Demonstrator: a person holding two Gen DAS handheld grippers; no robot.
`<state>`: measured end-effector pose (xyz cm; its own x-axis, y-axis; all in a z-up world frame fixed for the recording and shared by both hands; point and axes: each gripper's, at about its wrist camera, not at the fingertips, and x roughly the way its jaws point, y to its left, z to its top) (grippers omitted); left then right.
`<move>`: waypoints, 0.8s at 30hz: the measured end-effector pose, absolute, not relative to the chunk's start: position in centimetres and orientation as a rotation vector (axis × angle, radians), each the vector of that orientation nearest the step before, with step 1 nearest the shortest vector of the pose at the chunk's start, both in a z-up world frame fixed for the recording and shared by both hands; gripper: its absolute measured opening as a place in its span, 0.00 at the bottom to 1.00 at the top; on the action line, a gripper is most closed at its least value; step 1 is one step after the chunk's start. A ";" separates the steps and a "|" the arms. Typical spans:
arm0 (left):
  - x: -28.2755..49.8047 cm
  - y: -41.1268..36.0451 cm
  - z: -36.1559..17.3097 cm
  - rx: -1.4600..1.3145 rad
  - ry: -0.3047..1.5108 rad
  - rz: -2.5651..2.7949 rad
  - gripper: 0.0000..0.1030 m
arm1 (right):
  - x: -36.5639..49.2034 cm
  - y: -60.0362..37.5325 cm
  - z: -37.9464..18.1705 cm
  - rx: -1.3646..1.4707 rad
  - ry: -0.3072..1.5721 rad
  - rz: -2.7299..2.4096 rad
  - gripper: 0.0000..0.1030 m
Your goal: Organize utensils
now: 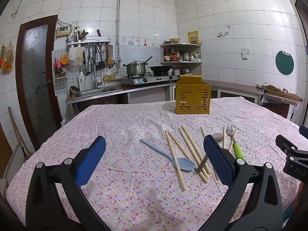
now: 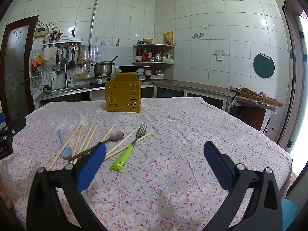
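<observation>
The left gripper [image 1: 154, 158] has its jaws wide apart and holds nothing. The right gripper [image 2: 154, 162] is wide apart and empty too. Both hang above the flowery tablecloth [image 2: 182, 134]. The chopsticks [image 1: 192, 150], the blue spoon [image 1: 169, 156], the metal spoon [image 2: 113, 137] and the fork [image 2: 137, 137] lie loose together on the cloth. The yellow utensil holder [image 2: 123, 96] stands upright, well behind them. Only the right wrist view shows the frog face on the fork's green handle [image 2: 120, 162]
</observation>
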<state>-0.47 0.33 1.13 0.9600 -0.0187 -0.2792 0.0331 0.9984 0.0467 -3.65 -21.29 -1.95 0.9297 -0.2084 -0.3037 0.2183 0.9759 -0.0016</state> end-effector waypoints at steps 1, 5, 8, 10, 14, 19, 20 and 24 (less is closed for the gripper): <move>-0.5 0.4 1.2 0.051 0.283 -0.027 0.95 | -3.7 -21.3 -2.0 0.033 0.308 -0.219 0.96; -0.5 0.3 1.1 0.052 0.283 -0.027 0.95 | -3.7 -21.2 -2.1 0.034 0.309 -0.219 0.96; -0.5 0.3 1.1 0.054 0.284 -0.026 0.95 | -3.7 -21.2 -2.1 0.033 0.309 -0.220 0.96; -0.5 0.2 1.1 0.054 0.284 -0.026 0.95 | -3.7 -21.2 -2.1 0.033 0.310 -0.219 0.96; -0.5 0.2 1.1 0.056 0.283 -0.026 0.95 | -3.6 -21.4 -2.2 0.037 0.311 -0.219 0.96; -0.5 0.2 1.1 0.055 0.284 -0.028 0.95 | -3.6 -21.4 -2.2 0.036 0.310 -0.219 0.96; -0.5 0.1 1.1 0.057 0.284 -0.028 0.95 | -3.6 -21.4 -2.3 0.035 0.311 -0.220 0.96; -0.5 0.1 1.1 0.059 0.283 -0.027 0.95 | -3.6 -21.4 -2.2 0.037 0.310 -0.220 0.96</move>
<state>-0.48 0.10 1.13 0.9600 -0.0187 -0.2794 0.0351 0.9979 0.0540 -3.62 -21.35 -2.25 0.9288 -0.2088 -0.3061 0.2200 0.9755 0.0023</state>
